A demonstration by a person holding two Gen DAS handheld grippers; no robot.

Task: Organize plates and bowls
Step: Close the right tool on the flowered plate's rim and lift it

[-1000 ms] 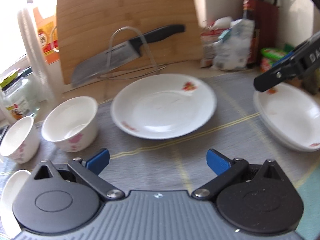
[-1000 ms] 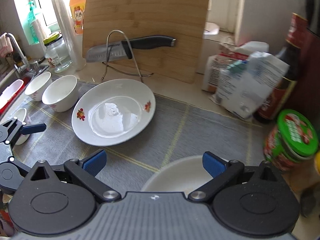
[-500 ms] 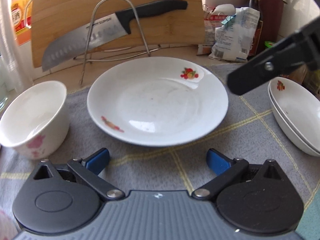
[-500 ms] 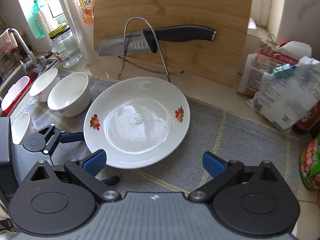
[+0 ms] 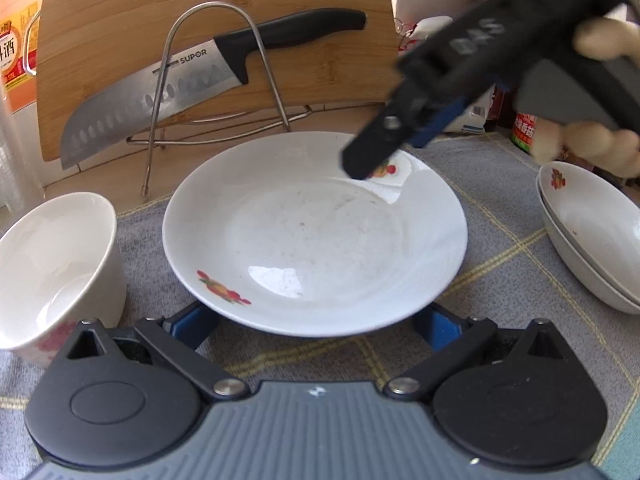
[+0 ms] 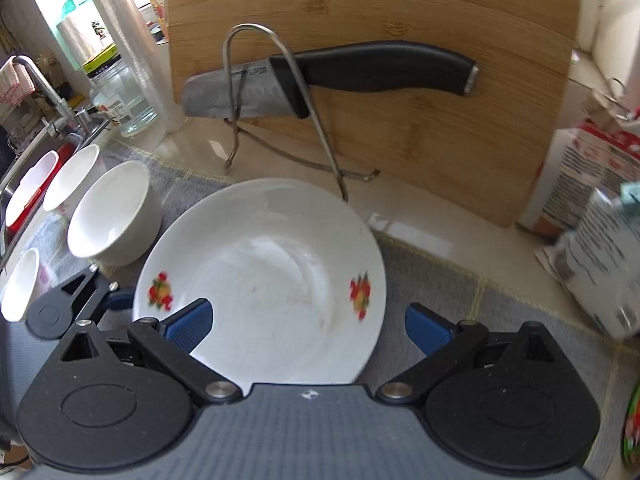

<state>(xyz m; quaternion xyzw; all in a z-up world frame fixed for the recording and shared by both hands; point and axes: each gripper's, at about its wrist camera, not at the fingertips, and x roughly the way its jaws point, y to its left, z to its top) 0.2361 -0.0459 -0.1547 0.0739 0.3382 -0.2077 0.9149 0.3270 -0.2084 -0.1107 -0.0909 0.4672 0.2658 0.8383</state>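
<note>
With both claws open, I flank the plate (image 5: 316, 236) mid-frame.
Left claw (image 5: 316, 326) under its near rim; right claw (image 6: 308, 324) over it.

A grey mat (image 5: 500, 208) covers the counter (image 6: 400, 208), bearing plate (image 5: 316, 236) and bowls (image 6: 108, 212).

The white flower-printed plate (image 5: 316, 236) hides both blue fingertip pads (image 5: 192, 322) of the left gripper (image 5: 316, 320) under its near rim. The stacked white oval dishes (image 5: 592, 236) are cut off at the picture's right edge. The paper packages (image 6: 592, 224) are blurred, their print unreadable.
</note>
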